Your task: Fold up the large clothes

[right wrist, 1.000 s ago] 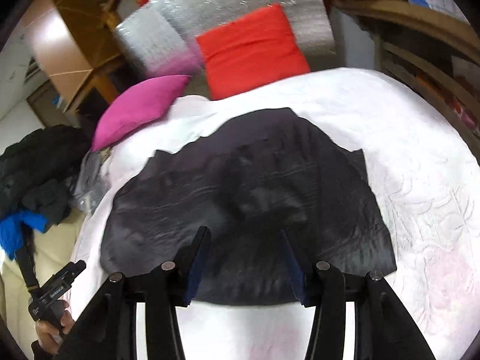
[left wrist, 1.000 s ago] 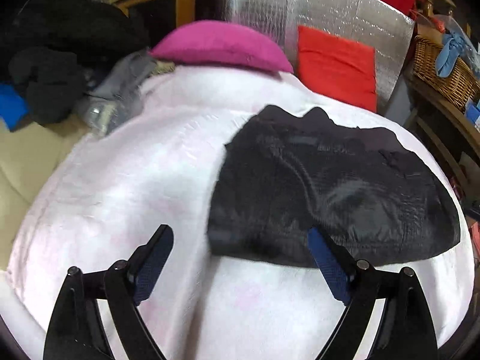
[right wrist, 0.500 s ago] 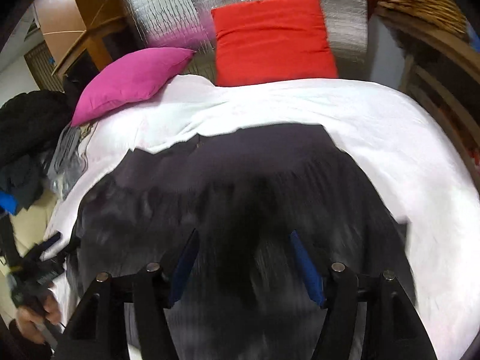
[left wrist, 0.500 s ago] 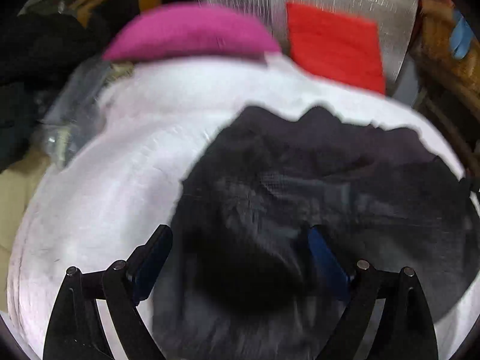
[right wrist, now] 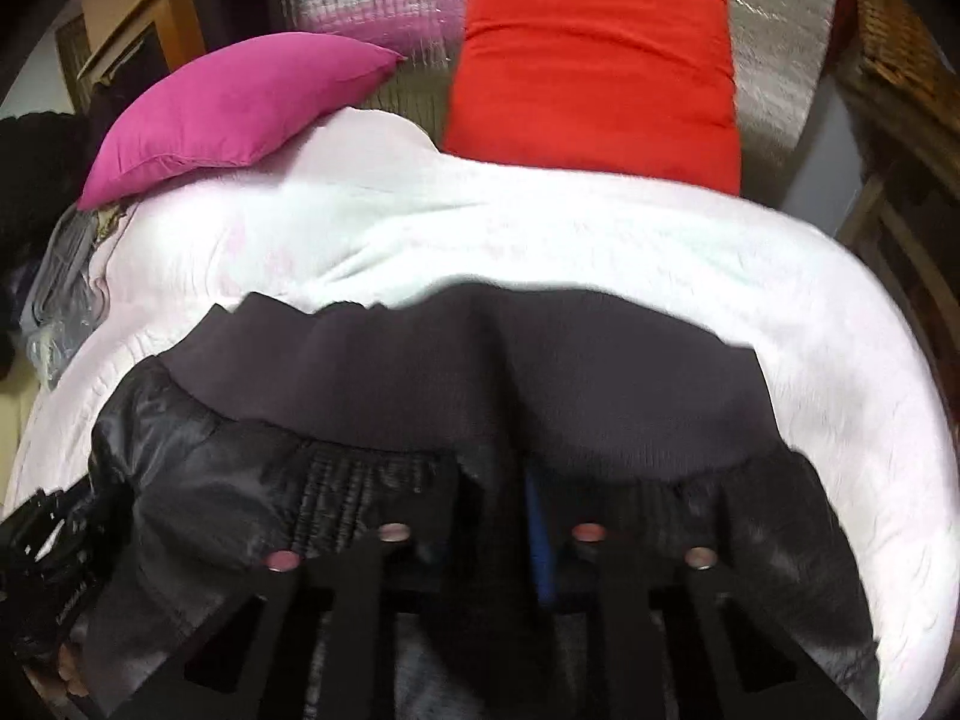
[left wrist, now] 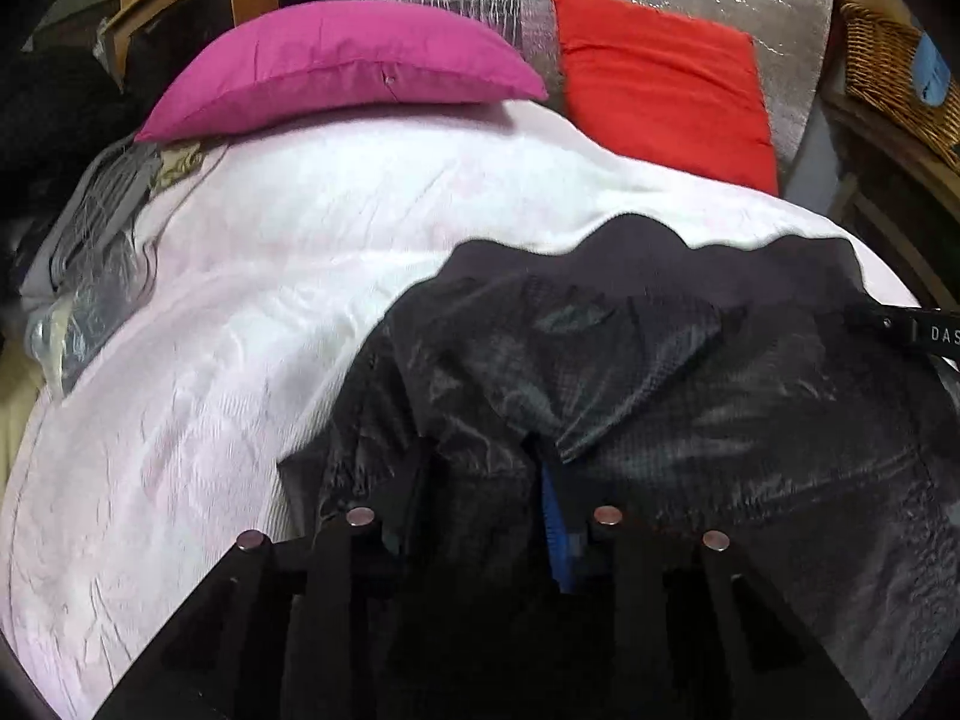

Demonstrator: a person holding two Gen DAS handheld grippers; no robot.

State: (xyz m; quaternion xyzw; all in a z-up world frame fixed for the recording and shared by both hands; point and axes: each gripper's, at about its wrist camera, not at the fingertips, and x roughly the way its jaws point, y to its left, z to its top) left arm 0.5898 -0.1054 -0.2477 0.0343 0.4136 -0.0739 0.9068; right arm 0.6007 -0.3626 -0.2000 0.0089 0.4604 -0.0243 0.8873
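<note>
**Left wrist view: both claws closing on a slick black jacket**

Left wrist camera is showing the black jacket (left wrist: 660,396) lying on the white bedspread (left wrist: 252,312), nearer the camera than the pink pillow (left wrist: 342,66) and the red cushion (left wrist: 660,78). The left gripper (left wrist: 480,480) is narrowing its jaws, with a fold of shiny fabric bunching between them; whether the pads are already pressing it is hard to tell, since the fingers are lost against the dark cloth.

Right of that, in the right wrist view, the right gripper (right wrist: 492,492) is closing too, nearly shut, with the jacket (right wrist: 420,390) gathering between its fingers just below the ribbed band.

The shell is looking thin, light, limp and slippery, so it is likely sliding out of a shallow pinch. The ribbed band seems grippier and thicker, making it the safer place to take hold.
</note>
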